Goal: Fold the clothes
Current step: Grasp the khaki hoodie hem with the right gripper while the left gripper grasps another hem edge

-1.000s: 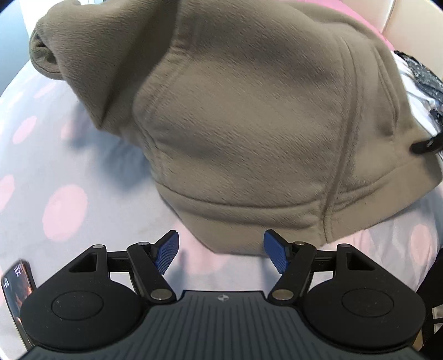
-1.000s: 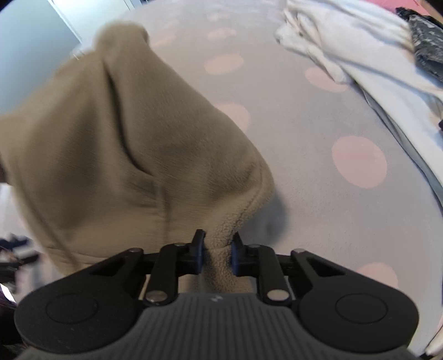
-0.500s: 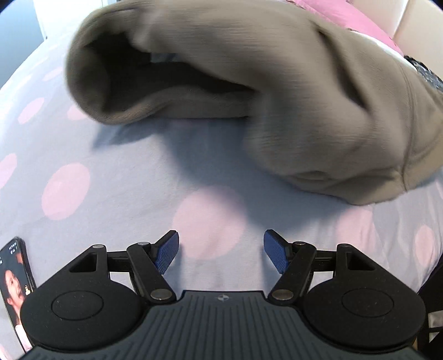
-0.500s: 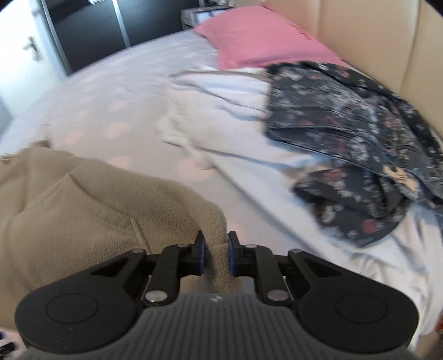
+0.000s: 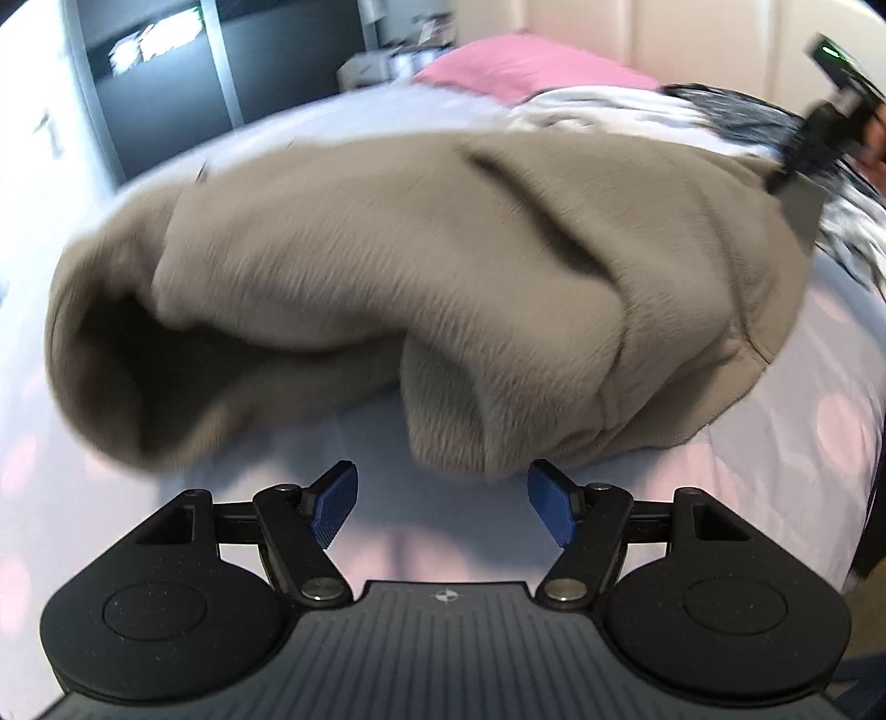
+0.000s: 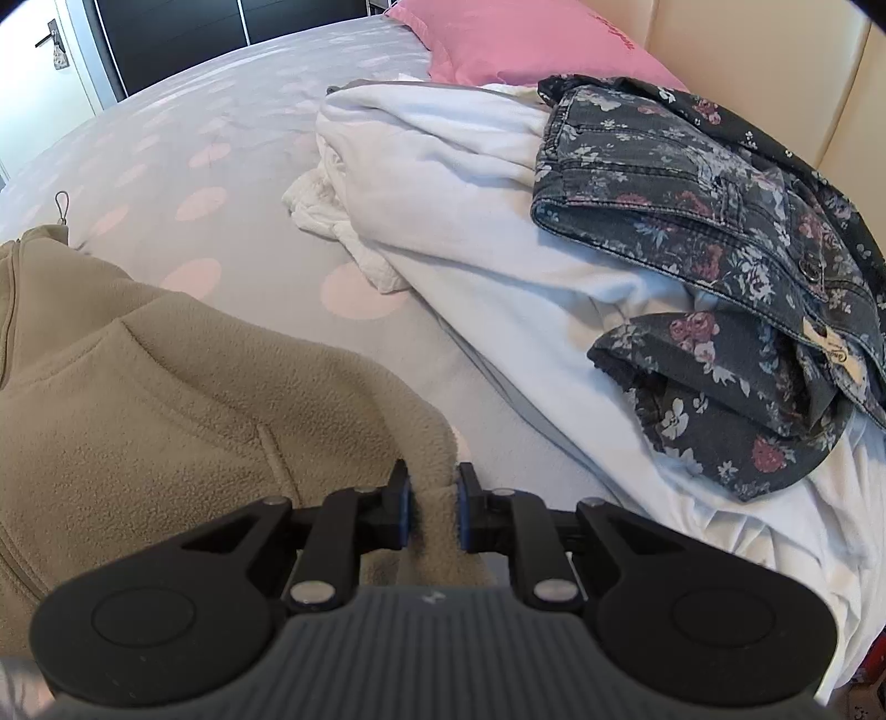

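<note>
**A:** Left wrist view. What do you have in front of you, and what differs from a second ago?

**B:** Your left gripper [image 5: 443,501] stands with its blue pads [image 5: 331,501] apart and nothing between them. A second ago the beige fleece jacket [image 5: 421,288] filled the view, hem towards you. Now it lies lower and bunched on the spotted bedspread [image 5: 387,443], an open sleeve or hem mouth at the left, a thick roll just beyond your pads. The picture is blurred. Your other gripper shows at the far right edge.

**A:** Right wrist view. Is the grip sound?

**B:** Your right gripper [image 6: 433,512] is clamped on a fold of the fleece jacket [image 6: 183,421], the cloth pinched between both pads. A second ago the jacket hung draped before the camera. Now it lies flat at the left, zip pull [image 6: 62,202] resting on the bedspread [image 6: 183,155]. The white garment [image 6: 443,183] and the floral denim jacket [image 6: 720,243] lie well apart, by the pink pillow [image 6: 526,44].

**A:** What follows for the fold?

**B:** You have likely dragged the jacket clear to lay it out. It is not yet flat: your free gripper should probably take the near edge and spread it.
</note>
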Action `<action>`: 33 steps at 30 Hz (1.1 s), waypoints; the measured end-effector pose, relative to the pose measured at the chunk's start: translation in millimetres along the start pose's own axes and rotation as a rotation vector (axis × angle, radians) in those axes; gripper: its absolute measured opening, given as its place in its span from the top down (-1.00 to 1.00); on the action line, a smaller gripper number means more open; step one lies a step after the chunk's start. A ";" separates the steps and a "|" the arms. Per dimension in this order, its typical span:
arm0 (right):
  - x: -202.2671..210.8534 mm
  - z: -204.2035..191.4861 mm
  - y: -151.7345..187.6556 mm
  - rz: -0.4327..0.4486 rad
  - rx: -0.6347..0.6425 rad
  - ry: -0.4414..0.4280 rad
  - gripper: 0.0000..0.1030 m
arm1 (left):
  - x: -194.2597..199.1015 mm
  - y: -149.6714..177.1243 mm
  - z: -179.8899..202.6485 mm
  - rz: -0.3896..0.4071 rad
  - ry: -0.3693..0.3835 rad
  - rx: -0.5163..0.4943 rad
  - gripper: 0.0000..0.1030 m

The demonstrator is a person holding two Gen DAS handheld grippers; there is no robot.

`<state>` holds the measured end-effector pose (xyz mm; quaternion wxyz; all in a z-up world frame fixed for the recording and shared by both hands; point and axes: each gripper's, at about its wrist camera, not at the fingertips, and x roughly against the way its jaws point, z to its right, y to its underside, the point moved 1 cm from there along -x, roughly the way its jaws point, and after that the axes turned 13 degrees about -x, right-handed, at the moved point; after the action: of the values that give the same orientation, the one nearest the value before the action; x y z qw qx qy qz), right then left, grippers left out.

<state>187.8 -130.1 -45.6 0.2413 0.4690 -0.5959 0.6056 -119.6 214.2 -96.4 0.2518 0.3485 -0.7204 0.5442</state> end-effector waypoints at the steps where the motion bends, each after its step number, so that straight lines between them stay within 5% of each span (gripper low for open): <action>1: -0.4 -0.2 0.2 -0.001 -0.001 -0.001 0.65 | 5.4 -2.4 2.1 0.018 0.000 -0.022 -0.30; 5: -3.0 -3.5 2.3 -0.006 0.012 0.003 0.65 | 9.9 -13.9 22.0 0.076 0.024 -0.061 -0.27; 12: 0.9 -5.4 7.1 0.005 0.022 -0.009 0.65 | 27.0 -23.0 34.5 0.123 0.036 -0.039 0.62; 23: 88.1 -27.7 10.6 0.042 0.084 -0.208 0.66 | 107.5 -46.0 -33.8 0.123 0.167 0.254 0.72; 28: 131.0 -26.9 16.6 -0.044 0.097 -0.311 0.66 | 151.0 -37.7 -77.9 0.027 0.234 0.387 0.72; 33: 118.9 -27.5 38.0 -0.161 0.142 -0.318 0.66 | 130.7 -13.0 -93.0 -0.143 0.337 0.482 0.72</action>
<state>95.0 -142.3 41.5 0.1582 0.6208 -0.5428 0.5431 -193.4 271.6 34.6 0.3157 0.3525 -0.4923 0.7306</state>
